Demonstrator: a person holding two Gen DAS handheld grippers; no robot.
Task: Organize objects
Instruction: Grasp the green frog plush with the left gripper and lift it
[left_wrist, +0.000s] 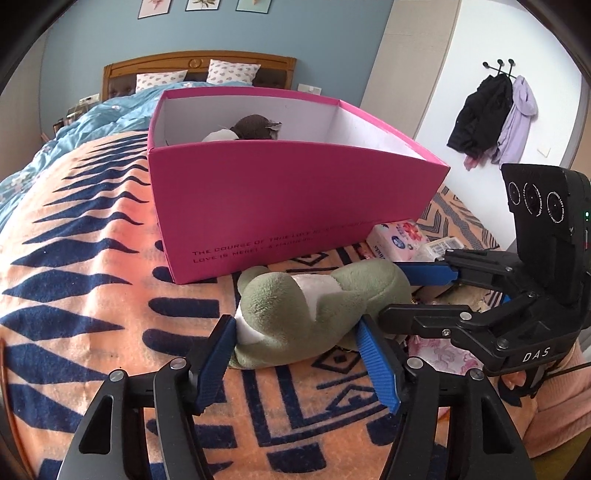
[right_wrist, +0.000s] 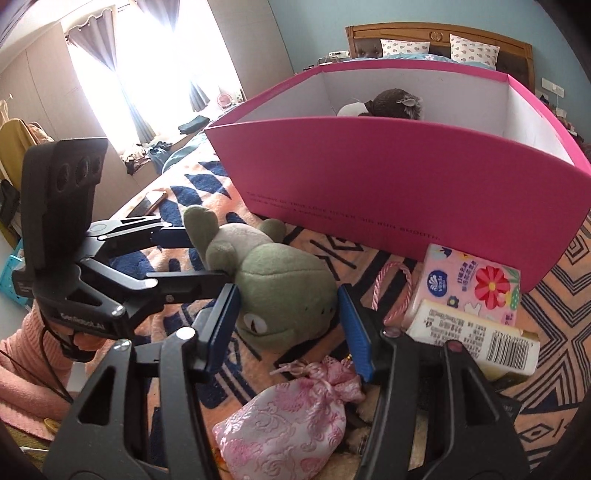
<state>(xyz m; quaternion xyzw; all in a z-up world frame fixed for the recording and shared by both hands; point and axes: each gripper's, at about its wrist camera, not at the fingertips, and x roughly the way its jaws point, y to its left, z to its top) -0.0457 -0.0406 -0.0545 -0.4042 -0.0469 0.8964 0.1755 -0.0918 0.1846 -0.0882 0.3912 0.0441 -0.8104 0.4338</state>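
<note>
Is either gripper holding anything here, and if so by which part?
Both grippers, left and right, straddle the green stuffed frog toy, one at each end. Their jaws stand open around it; a closed hold cannot be confirmed.

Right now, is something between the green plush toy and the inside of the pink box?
Only the box's own near wall. The green plush toy lies on the blanket against its base, so it must go up over the rim. Both tools, left and right, straddle it, open.
</note>
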